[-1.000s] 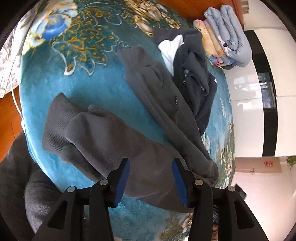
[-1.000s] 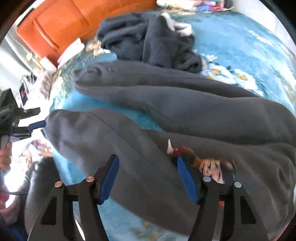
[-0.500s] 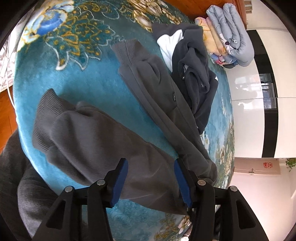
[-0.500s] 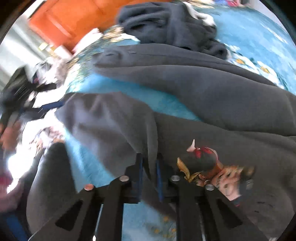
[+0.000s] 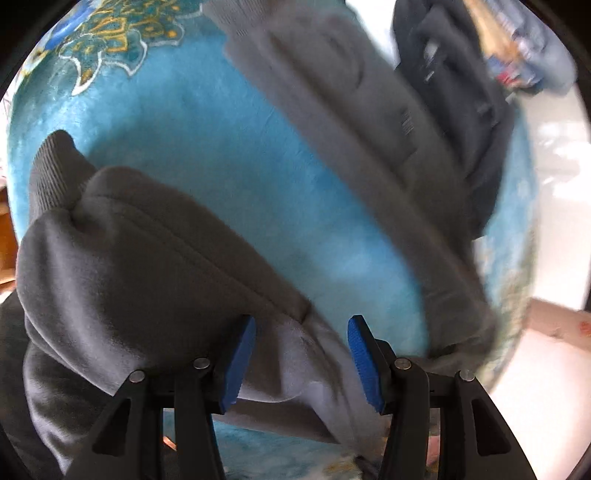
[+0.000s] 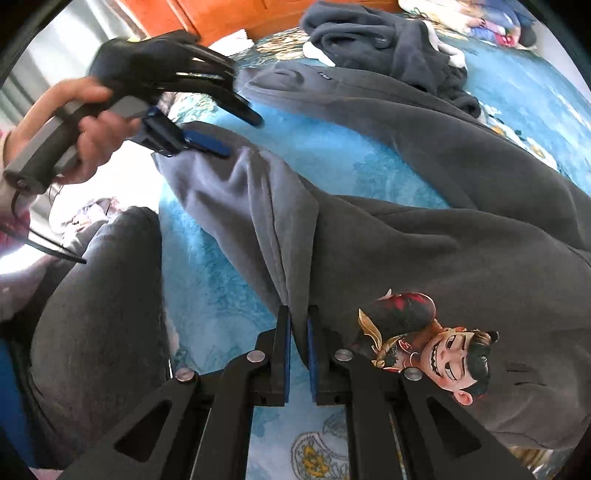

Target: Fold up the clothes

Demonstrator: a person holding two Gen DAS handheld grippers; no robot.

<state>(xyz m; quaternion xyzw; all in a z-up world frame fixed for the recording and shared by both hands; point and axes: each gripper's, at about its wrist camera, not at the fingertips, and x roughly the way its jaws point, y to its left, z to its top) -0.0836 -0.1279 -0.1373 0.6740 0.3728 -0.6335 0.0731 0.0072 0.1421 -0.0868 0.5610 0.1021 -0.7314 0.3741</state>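
Right wrist view: teal blanket (image 6: 376, 166) with floral print fills the frame, covering the bed. Grey sweatshirt (image 6: 461, 258) lies spread across it from 3 o'clock toward 10 o'clock, both sleeves stretched out — far sleeve (image 6: 369, 99) running toward 12, near sleeve (image 6: 229, 184) toward 10. Cartoon print (image 6: 428, 343) on the chest sits at 4 o'clock, just beside the right gripper (image 6: 298, 354). That gripper is clenched on a pinched ridge of sweatshirt fabric at the base of the near sleeve; cloth stands up in a fold between the blue pads. Dark pile of clothes (image 6: 388, 44) at 12 o'clock, touching the far sleeve. Orange wooden headboard (image 6: 229, 14) at 11. At 10 o'clock a bare hand (image 6: 85, 125) grips the handle of the left gripper (image 6: 240, 133), its fingers spread over the near sleeve end.

Left wrist view, partly blurred: same blanket (image 5: 229, 155), near sleeve bunched at 8 o'clock with its ribbed cuff (image 5: 55, 162) at 9. Left gripper (image 5: 301, 354) released, blue pads (image 5: 240, 358) wide apart, sleeve fabric lying between them — cannot tell if the pads touch it. Far sleeve (image 5: 351, 122) runs from 12 to 4, dark clothes (image 5: 461, 103) at 1. Folded stack (image 5: 524, 48) at 2, too smeared to read.
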